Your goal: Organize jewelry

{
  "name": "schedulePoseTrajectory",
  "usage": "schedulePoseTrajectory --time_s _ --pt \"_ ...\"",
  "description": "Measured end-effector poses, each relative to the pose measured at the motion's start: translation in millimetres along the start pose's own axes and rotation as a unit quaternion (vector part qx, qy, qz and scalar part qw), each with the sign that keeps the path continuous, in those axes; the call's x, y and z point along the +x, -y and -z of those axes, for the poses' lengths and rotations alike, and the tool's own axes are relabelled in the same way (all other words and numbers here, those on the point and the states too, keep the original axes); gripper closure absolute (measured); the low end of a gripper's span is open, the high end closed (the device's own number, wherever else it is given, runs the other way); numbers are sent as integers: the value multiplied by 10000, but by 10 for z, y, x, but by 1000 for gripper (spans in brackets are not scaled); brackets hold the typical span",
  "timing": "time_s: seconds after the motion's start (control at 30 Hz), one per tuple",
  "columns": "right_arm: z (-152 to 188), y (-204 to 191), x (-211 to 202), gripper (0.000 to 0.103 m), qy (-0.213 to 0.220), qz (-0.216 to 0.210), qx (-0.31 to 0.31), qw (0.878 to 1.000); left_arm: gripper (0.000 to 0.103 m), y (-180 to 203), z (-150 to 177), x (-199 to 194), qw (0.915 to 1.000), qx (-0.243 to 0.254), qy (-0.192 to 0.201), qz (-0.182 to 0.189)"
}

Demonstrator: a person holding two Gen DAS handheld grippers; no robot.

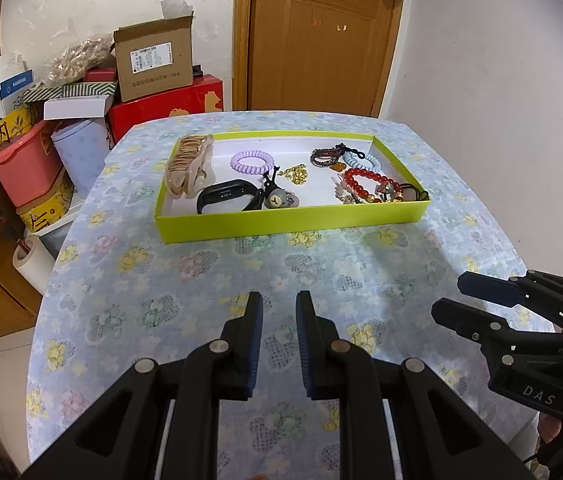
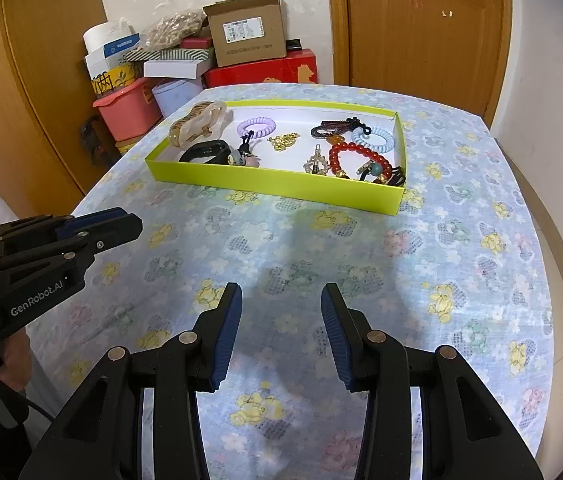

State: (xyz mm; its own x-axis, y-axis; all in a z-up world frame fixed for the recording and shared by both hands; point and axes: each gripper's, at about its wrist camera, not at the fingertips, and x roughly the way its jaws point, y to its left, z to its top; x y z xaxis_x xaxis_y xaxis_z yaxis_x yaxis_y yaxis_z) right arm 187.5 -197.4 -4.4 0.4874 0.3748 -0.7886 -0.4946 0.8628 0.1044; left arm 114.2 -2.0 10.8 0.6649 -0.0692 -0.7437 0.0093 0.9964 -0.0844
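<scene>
A shallow lime-green box [image 1: 293, 222] [image 2: 273, 182] sits on the far half of the table and holds the jewelry: a beige hair claw [image 1: 187, 164], a purple coil tie [image 1: 252, 162], a black wristband [image 1: 227, 198], a red bead bracelet [image 1: 365, 184] [image 2: 355, 156], a light-blue coil tie [image 2: 375, 138], a small gold chain [image 1: 295, 174] and dark braided bracelets [image 1: 327, 156]. My left gripper [image 1: 279, 304] is open and empty, hovering over the near tablecloth. My right gripper [image 2: 280, 294] is open wider, also empty, beside it; it shows at the right of the left wrist view [image 1: 451, 296].
The round table has a pale blue floral cloth [image 1: 201, 280]. Behind its left side stand stacked cardboard boxes [image 1: 153, 62], a red box [image 1: 169, 106] and a pink tub [image 1: 27, 164]. A wooden door [image 1: 317, 36] is behind the table.
</scene>
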Motion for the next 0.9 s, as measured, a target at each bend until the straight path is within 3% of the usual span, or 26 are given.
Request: schedulePoseTrajectory --time_s 0.9 --pt "26 -17 24 61 -64 -14 3 10000 85 -22 38 16 10000 -18 -37 -71"
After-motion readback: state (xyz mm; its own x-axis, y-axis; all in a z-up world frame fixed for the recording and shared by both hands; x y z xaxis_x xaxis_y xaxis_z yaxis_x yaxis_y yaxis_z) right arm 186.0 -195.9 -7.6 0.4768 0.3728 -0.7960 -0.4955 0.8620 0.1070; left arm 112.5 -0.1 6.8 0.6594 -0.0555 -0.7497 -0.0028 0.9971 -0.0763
